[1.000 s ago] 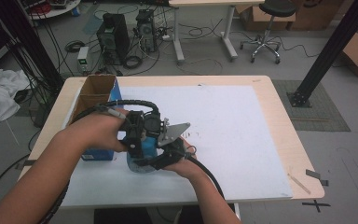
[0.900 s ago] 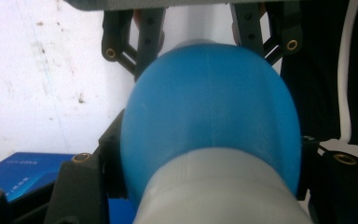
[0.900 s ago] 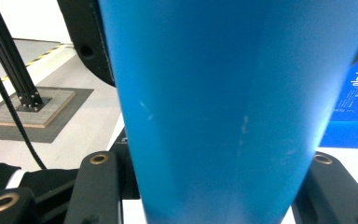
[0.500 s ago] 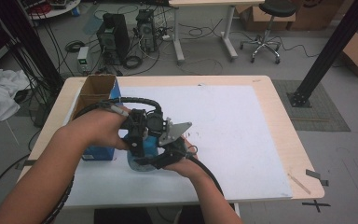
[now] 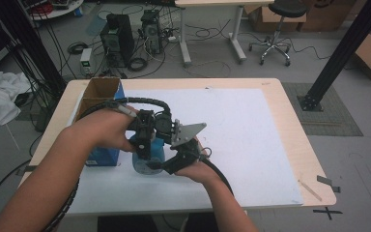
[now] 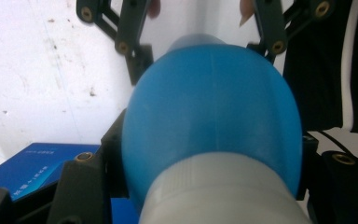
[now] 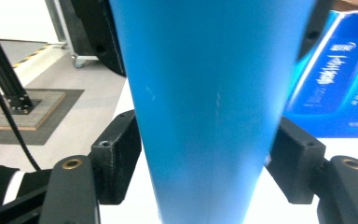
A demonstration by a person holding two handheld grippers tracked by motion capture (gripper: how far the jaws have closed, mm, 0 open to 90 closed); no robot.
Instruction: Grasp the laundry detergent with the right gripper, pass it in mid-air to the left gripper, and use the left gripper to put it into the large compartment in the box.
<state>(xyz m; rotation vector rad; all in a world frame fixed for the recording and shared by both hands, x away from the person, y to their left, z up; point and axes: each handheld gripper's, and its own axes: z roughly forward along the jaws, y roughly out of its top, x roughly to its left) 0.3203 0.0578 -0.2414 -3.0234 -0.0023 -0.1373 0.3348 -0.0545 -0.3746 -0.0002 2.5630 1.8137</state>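
Observation:
A blue bottle (image 5: pixel 147 160) with a white cap (image 6: pixel 223 193) is held just above the white sheet, between both hands. My left gripper (image 5: pixel 144 145) is shut on it close to the capped end; its pads press both sides of the bottle (image 6: pixel 214 107). My right gripper (image 5: pixel 166 166) straddles the other, narrower end. Its jaws have just been opening, with the bottle (image 7: pixel 209 93) still between them. In the left gripper view, white gaps show between the right gripper (image 6: pixel 200 42) fingers and the bottle.
A blue carton (image 5: pixel 104 155) lies on the table just left of the bottle, also visible as the blue carton (image 7: pixel 335 79). An open cardboard box (image 5: pixel 99 92) stands at the table's back left corner. A white sheet (image 5: pixel 241 125) covers most of the tabletop.

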